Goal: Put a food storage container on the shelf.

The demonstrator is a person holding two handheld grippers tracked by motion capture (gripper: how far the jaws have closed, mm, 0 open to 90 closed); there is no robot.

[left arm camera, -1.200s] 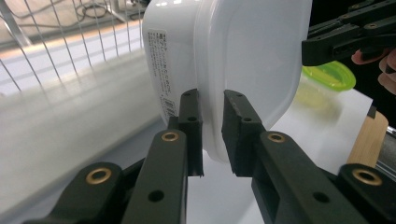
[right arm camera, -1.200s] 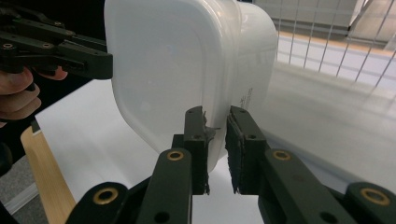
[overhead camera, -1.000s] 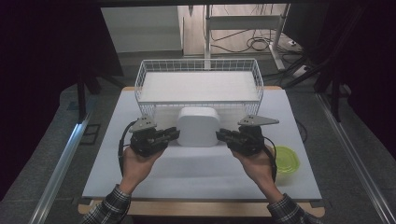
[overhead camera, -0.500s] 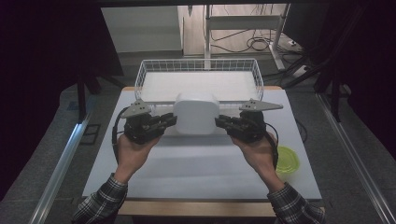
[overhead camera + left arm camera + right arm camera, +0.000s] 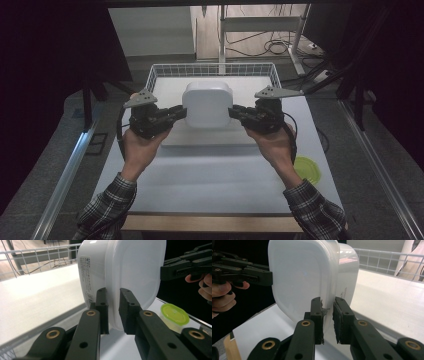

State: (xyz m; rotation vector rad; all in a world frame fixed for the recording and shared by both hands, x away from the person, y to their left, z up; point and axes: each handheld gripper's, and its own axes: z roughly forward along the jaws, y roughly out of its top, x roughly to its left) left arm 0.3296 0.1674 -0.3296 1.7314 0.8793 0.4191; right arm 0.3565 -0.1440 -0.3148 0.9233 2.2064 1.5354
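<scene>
**Above the desk: box lifted between both claws**

Off the desk [image 5: 210, 170] now, the white lidded box [image 5: 207, 104] has risen since a second ago. My left claw [image 5: 179, 112] pinches its nine o'clock rim, my right claw [image 5: 235, 112] the three o'clock rim. Probably bound for the wire basket [image 5: 160, 75] at twelve.

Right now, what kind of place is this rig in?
Probably a lab or workshop test bench: a white table between dark curtains, metal rails on the floor beside it, and loose cables under a rack behind the wire basket.
</scene>
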